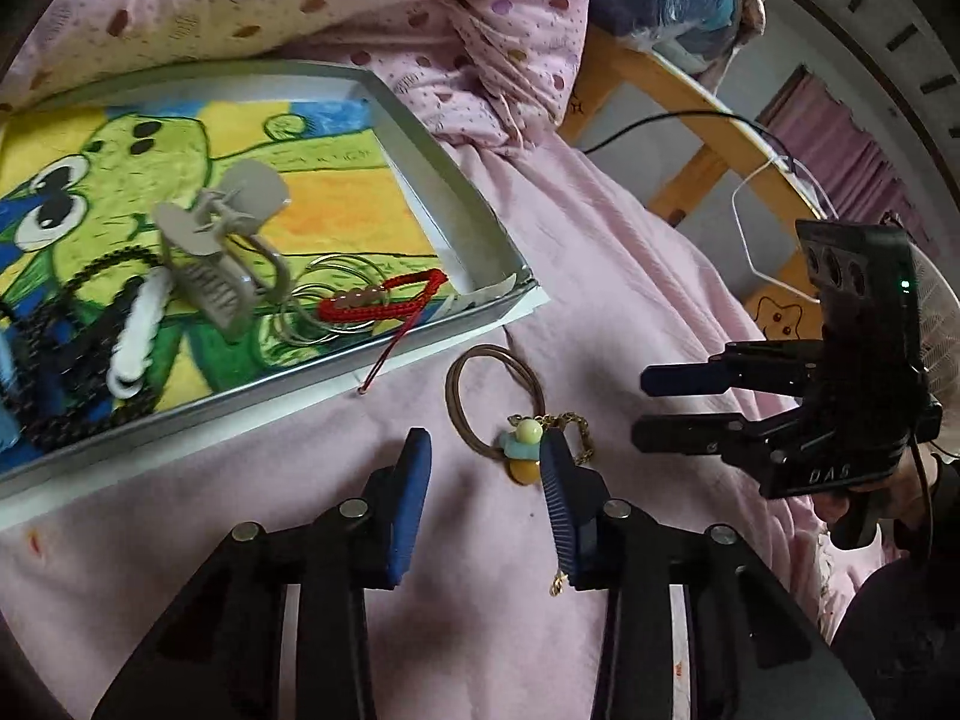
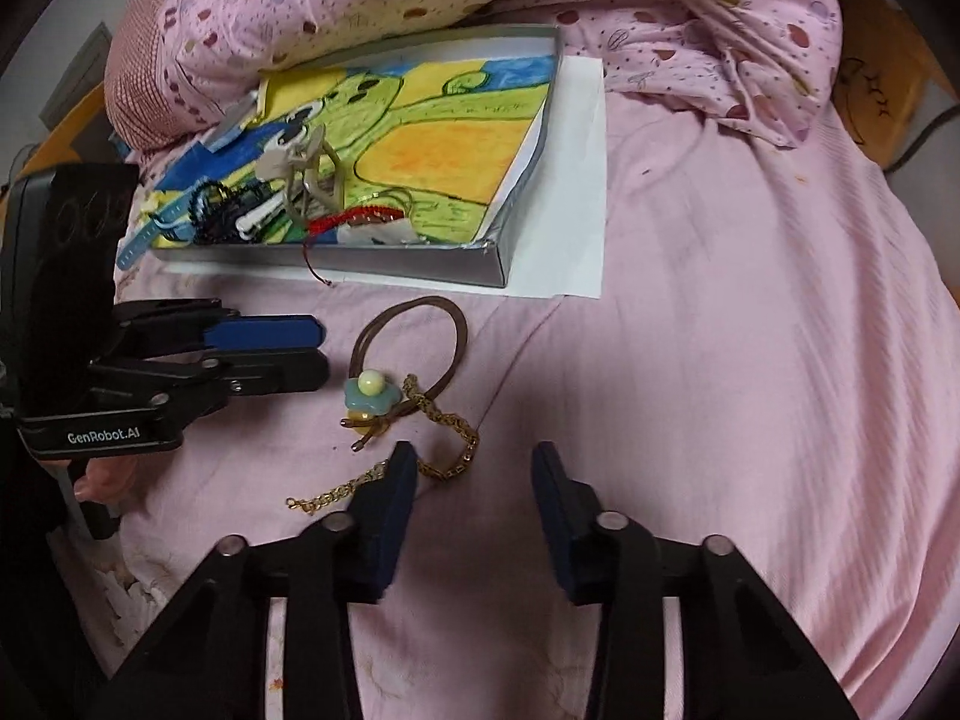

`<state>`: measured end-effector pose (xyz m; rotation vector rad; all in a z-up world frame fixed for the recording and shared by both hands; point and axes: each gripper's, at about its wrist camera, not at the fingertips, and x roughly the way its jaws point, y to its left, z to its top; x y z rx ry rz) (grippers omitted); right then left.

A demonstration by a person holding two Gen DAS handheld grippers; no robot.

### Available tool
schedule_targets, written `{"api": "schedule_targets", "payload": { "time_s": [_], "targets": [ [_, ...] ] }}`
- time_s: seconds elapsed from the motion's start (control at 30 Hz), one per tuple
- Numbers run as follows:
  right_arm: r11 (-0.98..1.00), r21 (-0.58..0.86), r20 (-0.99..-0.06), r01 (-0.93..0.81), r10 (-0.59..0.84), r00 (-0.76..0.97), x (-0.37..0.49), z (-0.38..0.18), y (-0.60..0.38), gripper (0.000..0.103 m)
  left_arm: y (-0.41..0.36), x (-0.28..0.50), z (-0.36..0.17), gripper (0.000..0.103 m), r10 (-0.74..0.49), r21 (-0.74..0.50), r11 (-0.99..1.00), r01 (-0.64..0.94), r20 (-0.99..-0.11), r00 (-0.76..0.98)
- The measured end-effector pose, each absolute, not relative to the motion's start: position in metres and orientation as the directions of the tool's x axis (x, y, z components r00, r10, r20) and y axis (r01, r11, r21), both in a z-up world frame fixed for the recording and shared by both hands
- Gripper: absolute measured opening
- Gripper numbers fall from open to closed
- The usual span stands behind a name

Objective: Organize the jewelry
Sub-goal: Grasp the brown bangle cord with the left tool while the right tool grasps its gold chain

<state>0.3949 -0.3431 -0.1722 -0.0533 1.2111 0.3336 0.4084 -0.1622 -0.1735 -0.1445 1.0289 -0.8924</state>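
We are holding the left gripper (image 1: 486, 480) low over the pink bedsheet (image 2: 750, 360), its blue pads narrowly apart and pressing on nothing; the hair tie's charm is lying just beside the right pad, not between the two. We are keeping the right gripper (image 2: 474, 480) in the same way, with the jaws partly open and empty, and the gold chain (image 2: 447, 429) is passing just beside its left pad. So neither tool is gripping anything yet.

Between the two grippers the brown hair tie (image 2: 408, 336) with the flower charm (image 2: 367, 393) is lying on the sheet, and the gold chain is touching it and trailing toward the near side. These two pieces are still outside the box.

Farther away, the shallow grey box (image 2: 420, 264) with the frog drawing inside is resting on a white sheet of paper (image 2: 582, 180). In it we are already seeing a beige claw clip (image 1: 216, 264), a red braided bracelet (image 1: 384, 297), thin metal bangles (image 1: 345, 306), a white chain (image 1: 138, 330) and a black beaded piece (image 1: 72, 372). The bracelet's red cord is hanging over the near wall.

We judge the task as mostly done: the hair tie and the chain are remaining to be lifted into the box.
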Motion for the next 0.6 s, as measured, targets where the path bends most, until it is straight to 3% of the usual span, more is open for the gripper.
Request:
{"api": "schedule_targets", "payload": {
  "time_s": [0.13, 0.37, 0.6],
  "targets": [
    [0.951, 0.125, -0.934, -0.282, 0.209, 0.290, 0.399, -0.180, -0.340, 0.028, -0.172, 0.422, -0.185, 0.026, -0.674, -0.512, 0.673, 0.535, -0.721, 0.158],
    [0.953, 0.093, -0.946, -0.288, 0.175, 0.273, 0.401, -0.189, -0.333, 0.028, -0.172, 0.440, -0.191, 0.026, -0.672, -0.556, 0.681, 0.476, -0.733, 0.105],
    [0.952, 0.077, -0.950, -0.298, 0.161, 0.269, 0.398, -0.191, -0.331, 0.028, -0.187, 0.445, -0.189, 0.026, -0.636, -0.496, 0.697, 0.518, -0.761, 0.127]
  ]
}}
